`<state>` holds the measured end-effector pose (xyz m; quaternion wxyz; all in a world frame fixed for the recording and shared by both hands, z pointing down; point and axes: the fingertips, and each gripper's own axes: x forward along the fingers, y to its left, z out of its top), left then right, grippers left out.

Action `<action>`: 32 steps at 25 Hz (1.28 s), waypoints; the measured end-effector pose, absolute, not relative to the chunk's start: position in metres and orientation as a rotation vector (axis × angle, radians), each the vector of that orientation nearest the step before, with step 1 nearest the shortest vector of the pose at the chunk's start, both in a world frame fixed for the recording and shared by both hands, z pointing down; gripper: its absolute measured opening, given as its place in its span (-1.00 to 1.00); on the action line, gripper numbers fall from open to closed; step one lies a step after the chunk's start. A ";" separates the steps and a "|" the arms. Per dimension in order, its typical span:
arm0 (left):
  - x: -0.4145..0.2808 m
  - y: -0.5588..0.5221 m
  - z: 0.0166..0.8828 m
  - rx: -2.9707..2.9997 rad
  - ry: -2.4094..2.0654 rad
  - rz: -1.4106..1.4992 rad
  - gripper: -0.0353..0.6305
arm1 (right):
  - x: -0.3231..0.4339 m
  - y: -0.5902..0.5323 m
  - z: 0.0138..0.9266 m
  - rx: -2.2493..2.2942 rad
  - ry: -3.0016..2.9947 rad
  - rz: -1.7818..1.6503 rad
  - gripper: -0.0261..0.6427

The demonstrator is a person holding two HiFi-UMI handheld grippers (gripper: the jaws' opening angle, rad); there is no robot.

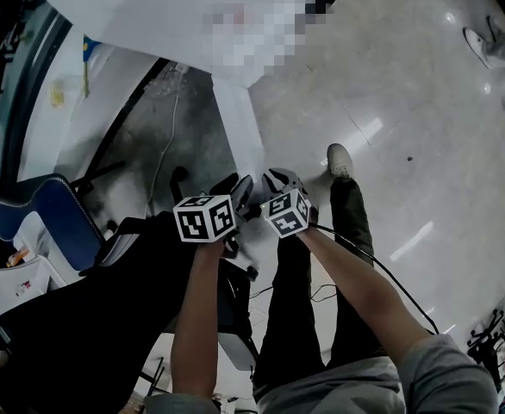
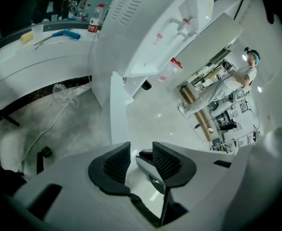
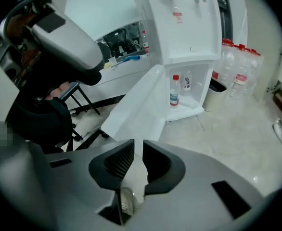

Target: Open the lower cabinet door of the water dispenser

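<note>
- Head view: left gripper (image 1: 238,190) and right gripper (image 1: 278,181) sit side by side, pointing down. Both are apart from the lower cabinet door (image 1: 240,136), which shows edge-on, swung out.
- Left gripper view: jaws moderately apart, gripping nothing. The door hangs open off the water dispenser (image 2: 146,37).
- Right gripper view: jaws at a narrow slit, empty. The cabinet is open with a bottle (image 3: 174,93) inside. The door is likely a light, stiff, slick hinged panel, best taken at its free edge.

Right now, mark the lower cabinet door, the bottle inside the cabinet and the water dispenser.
lower cabinet door (image 3: 136,102): right gripper view, middle of its open panel.
bottle (image 3: 174,93): right gripper view, its body.
water dispenser (image 3: 179,30): right gripper view, upper front panel.
</note>
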<state>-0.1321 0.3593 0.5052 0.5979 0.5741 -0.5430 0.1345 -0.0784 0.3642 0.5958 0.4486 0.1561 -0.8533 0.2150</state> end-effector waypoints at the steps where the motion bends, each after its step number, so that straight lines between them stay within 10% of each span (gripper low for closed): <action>1: -0.133 0.362 0.498 1.334 -1.275 0.314 -0.46 | -0.078 0.363 0.587 0.391 -2.120 0.525 -0.75; 32: -0.112 0.342 0.063 1.946 -1.854 0.183 -0.87 | -0.068 0.310 0.083 0.616 -2.821 0.171 -0.89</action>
